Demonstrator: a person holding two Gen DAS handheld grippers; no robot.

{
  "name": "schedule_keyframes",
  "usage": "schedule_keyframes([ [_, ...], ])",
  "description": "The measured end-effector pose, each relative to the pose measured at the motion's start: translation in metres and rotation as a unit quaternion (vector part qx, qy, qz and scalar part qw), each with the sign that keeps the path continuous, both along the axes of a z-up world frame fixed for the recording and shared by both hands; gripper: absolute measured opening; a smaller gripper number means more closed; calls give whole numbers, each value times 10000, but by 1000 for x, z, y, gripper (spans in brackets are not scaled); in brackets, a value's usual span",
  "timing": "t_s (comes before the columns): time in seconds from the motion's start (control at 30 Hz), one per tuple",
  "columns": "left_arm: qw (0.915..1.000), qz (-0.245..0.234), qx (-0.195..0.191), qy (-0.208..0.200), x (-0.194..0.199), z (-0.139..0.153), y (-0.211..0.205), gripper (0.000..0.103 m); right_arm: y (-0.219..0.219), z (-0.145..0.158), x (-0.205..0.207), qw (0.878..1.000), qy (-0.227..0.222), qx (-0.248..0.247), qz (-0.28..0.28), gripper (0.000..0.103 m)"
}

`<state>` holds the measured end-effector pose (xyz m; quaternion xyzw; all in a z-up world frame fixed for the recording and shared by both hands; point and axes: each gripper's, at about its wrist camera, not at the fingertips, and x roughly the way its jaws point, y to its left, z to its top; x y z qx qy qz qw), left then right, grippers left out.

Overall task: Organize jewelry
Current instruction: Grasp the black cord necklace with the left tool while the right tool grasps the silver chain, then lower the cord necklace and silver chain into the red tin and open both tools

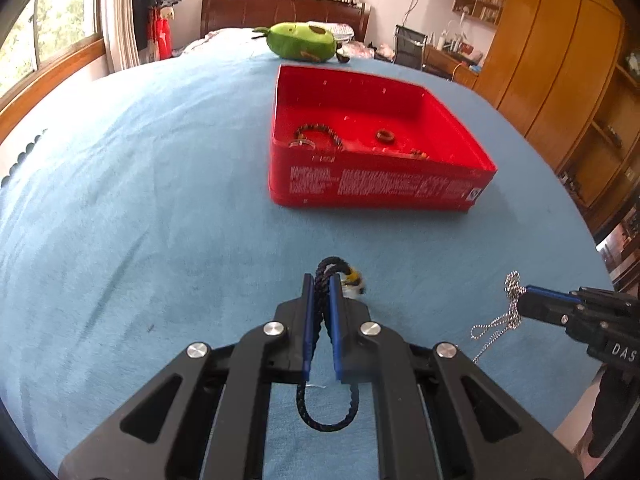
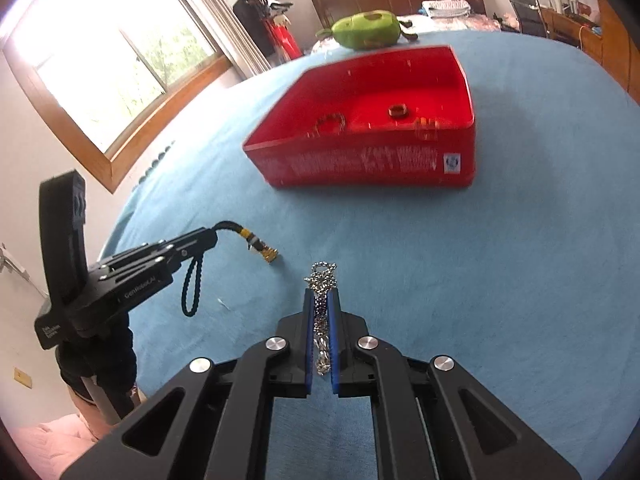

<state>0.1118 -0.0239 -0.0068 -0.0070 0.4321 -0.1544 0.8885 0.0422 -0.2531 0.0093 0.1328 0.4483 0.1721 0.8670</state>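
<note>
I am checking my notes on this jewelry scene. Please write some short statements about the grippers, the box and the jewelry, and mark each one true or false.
1. The left gripper is shut on a dark braided cord. True.
2. The right gripper is open and holds nothing. False: it is shut on a silver chain.
3. The red box already contains a beaded bracelet and a ring. True.
4. The red box has its lid on. False: it is open at the top.
5. A green plush toy lies beyond the box. True.
</note>
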Motion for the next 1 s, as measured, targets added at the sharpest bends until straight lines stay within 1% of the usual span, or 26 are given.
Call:
schedule_keyframes([
  [0.13, 9998, -17, -35, -182, -1, 18, 1, 6, -6, 20, -6, 9999, -158, 4, 13, 6],
  [0.4, 9989, -106, -134, -426, 2, 50, 0, 6, 0, 53, 10, 9992, -384, -5, 48, 6],
  [0.57, 9978, -159, -159, -625, 8, 72, -4, 6, -1, 81, 21, 9983, -576, 12, 65, 6],
  [0.67, 9972, -172, -205, -692, 17, 87, -6, 6, -3, 95, 34, 9979, -648, 23, 32, 6],
  [0.77, 9970, -187, -219, -725, 30, 94, -12, 6, -6, 105, 52, 9978, -656, 44, -3, 6],
  [1.0, 9967, -138, -174, -786, 74, 109, -31, 6, -16, 119, 100, 9977, -661, 27, -165, 6],
])
